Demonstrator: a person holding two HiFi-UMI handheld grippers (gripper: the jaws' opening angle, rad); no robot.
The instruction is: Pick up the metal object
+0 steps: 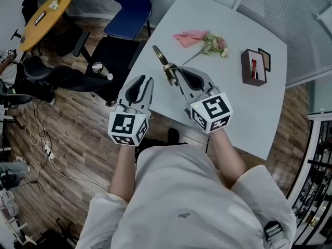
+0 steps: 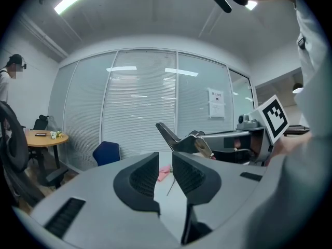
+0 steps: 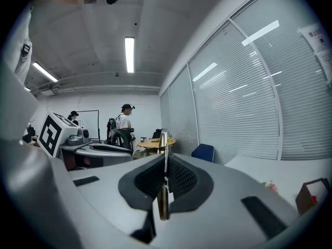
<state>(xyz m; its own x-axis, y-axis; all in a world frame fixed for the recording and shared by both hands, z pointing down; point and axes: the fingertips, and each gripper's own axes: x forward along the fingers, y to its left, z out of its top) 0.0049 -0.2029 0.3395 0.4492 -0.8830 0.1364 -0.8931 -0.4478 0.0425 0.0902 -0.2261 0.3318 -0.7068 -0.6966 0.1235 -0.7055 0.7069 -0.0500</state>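
Right claw [image 1: 174, 72], metal object [image 1: 160, 56] clamped — white table [image 1: 244, 105]

both the left gripper [image 1: 147, 82] and the right gripper [image 1: 175, 73] have pale grey shells and black ribbed jaw pads [image 2: 144, 176]. each ends in a white marker cube [image 1: 128, 129] printed with black squares. the person wears a loose off-white shirt [image 1: 181, 201] with wide sleeves.

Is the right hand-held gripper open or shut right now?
Shut: the right hand-held gripper has both pads pressed against the thin metal object.
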